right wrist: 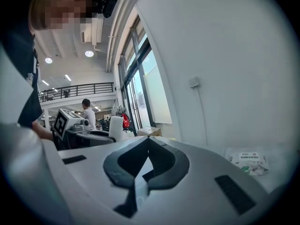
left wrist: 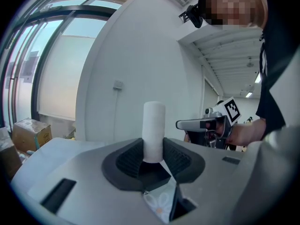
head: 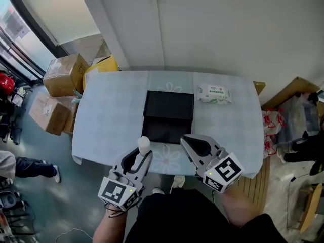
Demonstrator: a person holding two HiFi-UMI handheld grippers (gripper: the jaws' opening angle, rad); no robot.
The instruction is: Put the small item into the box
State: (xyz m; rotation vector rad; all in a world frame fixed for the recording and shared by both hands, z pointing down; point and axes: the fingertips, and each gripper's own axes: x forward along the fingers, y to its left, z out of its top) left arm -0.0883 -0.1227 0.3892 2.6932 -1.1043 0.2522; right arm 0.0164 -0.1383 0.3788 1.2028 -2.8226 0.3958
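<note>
1 white cylinder (left wrist: 153,125) sits clamped in the left gripper (left wrist: 153,149).

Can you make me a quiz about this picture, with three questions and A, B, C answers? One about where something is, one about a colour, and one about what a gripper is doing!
1. Where are the wipes?
A. on the floor
B. on the table, right of the box
C. inside the box

2. What colour is the box on the table?
A. black
B. red
C. green

3. What is the left gripper doing?
A. holding a white roll
B. holding nothing
C. holding the wipes

Answers:
1 B, the pack lies by the box's far right corner.
2 A, it is black inside and out.
3 A, the roll stands clamped between its jaws.
</note>
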